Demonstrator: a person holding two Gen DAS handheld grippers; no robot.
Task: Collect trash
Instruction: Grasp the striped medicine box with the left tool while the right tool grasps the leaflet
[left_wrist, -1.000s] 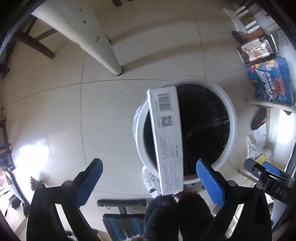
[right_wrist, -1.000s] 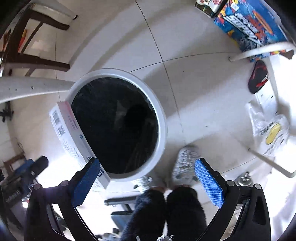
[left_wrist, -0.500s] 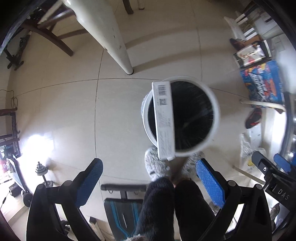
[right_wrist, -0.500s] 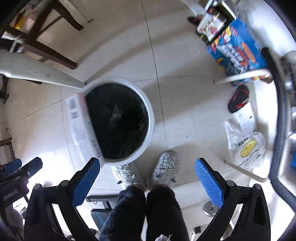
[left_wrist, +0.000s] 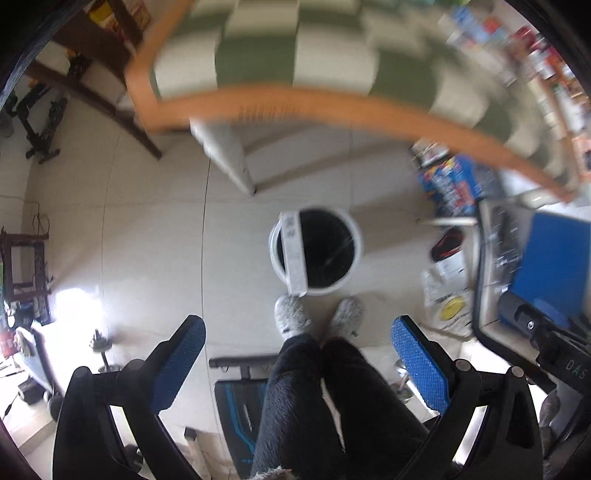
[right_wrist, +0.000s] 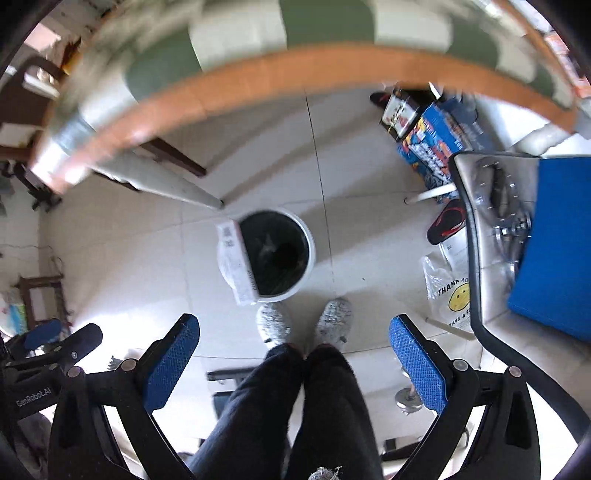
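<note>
— Left gripper?
— Spread wide, blue pads holding nothing.
— Right gripper?
— Equally wide open, empty too.
— And the trash?
— Long white carton lying tilted across the left rim of the round white bin, one end over the black liner, the other poking out past the rim near a grey slipper.
— Above?
— Blurred orange-edged table with what looks like a green-and-white checked cloth.
— Right side?
— Smiley plastic bag on the floor.
</note>
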